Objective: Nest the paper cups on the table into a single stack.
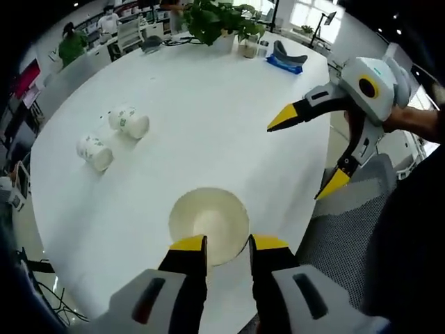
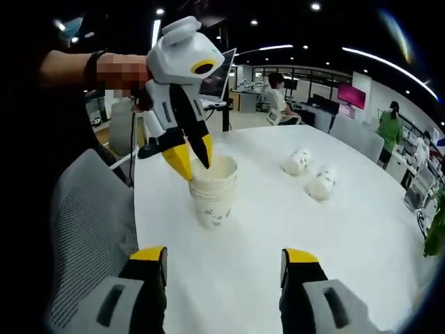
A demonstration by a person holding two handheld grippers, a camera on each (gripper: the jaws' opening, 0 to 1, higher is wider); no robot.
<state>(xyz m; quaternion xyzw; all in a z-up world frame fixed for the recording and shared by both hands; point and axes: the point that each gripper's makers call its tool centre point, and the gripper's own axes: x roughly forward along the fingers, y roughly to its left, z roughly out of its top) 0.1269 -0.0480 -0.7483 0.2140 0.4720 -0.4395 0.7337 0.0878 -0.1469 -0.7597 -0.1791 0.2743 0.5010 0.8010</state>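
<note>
Left claw (image 2: 195, 161) pinches the cup stack (image 2: 212, 195) rim; right claw (image 2: 224, 268) gapes; green print seems unreadable.

Right gripper (image 2: 224, 268) hovering over white table (image 2: 278, 229), jaws spread wide. Left gripper (image 2: 193, 161) gripping rim of upright cup stack (image 2: 213, 196), one jaw inside, one outside. Two loose cups (image 2: 297, 161) (image 2: 322, 184) lying tipped, well apart from stack. Grey mesh chair (image 2: 90, 229) sitting beside table edge.

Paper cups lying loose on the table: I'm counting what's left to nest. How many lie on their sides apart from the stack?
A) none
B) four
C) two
C: two paper cups lie tipped over side by side, apart from the upright stack that the left tongs grip at the rim.
</note>
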